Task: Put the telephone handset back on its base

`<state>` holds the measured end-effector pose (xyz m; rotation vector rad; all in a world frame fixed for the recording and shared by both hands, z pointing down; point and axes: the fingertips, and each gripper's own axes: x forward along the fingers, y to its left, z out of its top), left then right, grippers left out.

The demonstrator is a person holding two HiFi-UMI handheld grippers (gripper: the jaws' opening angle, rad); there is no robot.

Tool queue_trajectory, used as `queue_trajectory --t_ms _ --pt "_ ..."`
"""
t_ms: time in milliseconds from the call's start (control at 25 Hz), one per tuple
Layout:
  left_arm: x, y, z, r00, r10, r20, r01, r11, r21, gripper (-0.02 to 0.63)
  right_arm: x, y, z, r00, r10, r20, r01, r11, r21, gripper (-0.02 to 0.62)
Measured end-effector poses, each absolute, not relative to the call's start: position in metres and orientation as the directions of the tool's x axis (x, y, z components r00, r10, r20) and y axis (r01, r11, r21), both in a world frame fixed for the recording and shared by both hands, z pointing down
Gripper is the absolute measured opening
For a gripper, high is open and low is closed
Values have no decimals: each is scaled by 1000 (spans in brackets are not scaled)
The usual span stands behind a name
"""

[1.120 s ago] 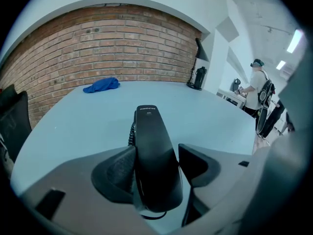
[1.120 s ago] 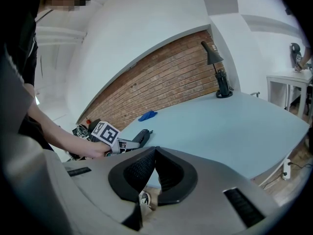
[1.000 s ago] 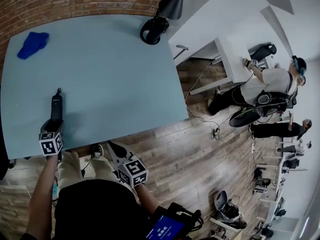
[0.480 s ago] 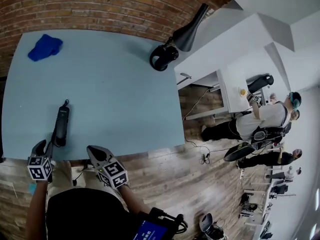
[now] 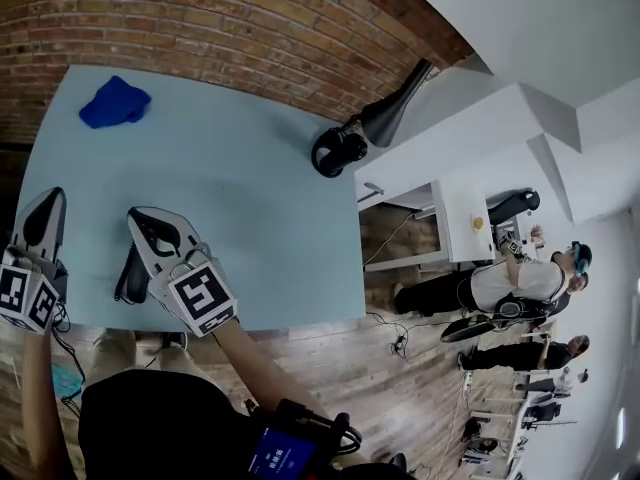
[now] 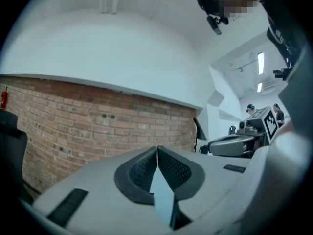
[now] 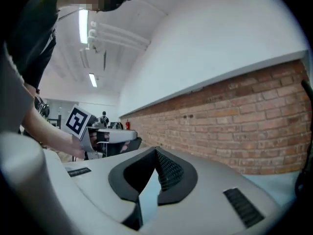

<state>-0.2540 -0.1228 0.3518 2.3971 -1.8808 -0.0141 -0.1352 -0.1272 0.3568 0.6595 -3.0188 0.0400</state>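
Note:
A black telephone handset (image 5: 128, 276) lies flat on the pale blue table (image 5: 250, 208), close to the front edge at the left. Its upper end is hidden behind my right gripper (image 5: 141, 219), which is held above it, tilted up towards the brick wall. Both gripper views show pads pressed together with nothing between them: the right gripper (image 7: 156, 153) is shut and empty, and so is the left gripper (image 6: 157, 150). My left gripper (image 5: 47, 206) is raised at the table's left edge, apart from the handset. I cannot make out a separate base.
A blue cloth (image 5: 115, 103) lies at the table's far left corner. A black desk lamp (image 5: 380, 123) stands at the far right corner. A brick wall (image 5: 220, 18) runs behind the table. White desks (image 5: 470, 168) and people (image 5: 500, 288) are off to the right.
My left gripper has drawn away from the handset, risen to the left and shut. My right gripper has come up from below the table edge to above the handset.

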Motion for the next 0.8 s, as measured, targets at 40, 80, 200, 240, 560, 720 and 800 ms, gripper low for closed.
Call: queue_trajectory --t_ms 40,80,200,240,560,720,800 --pt "-255 -123 331 259 -966 0 -964 -258 69 34 -142 -129 332 -910 -414 4 -414 910 13 17" --pt "-254 -121 312 285 -957 -49 -956 -288 57 34 -148 -129 310 -912 -409 -45 -410 911 32 17" --pt "-245 -112 275 396 -906 -153 -916 -401 4 28 -162 -126 273 -909 -400 -120 -407 912 44 17" --pt "-242 -110 275 431 -888 -159 -901 -433 -18 28 -167 -127 274 -907 -405 -116 -412 910 38 17" --pt "-255 -114 392 486 -868 101 -874 -484 50 25 -182 -124 367 -885 -463 52 -466 881 -78 17" --pt "-257 -104 442 506 -839 202 -863 -486 141 25 -184 -111 407 -869 -478 131 -493 861 -129 17" --pt "-259 -99 461 505 -829 240 -862 -471 185 25 -186 -106 421 -859 -488 158 -509 847 -153 17"
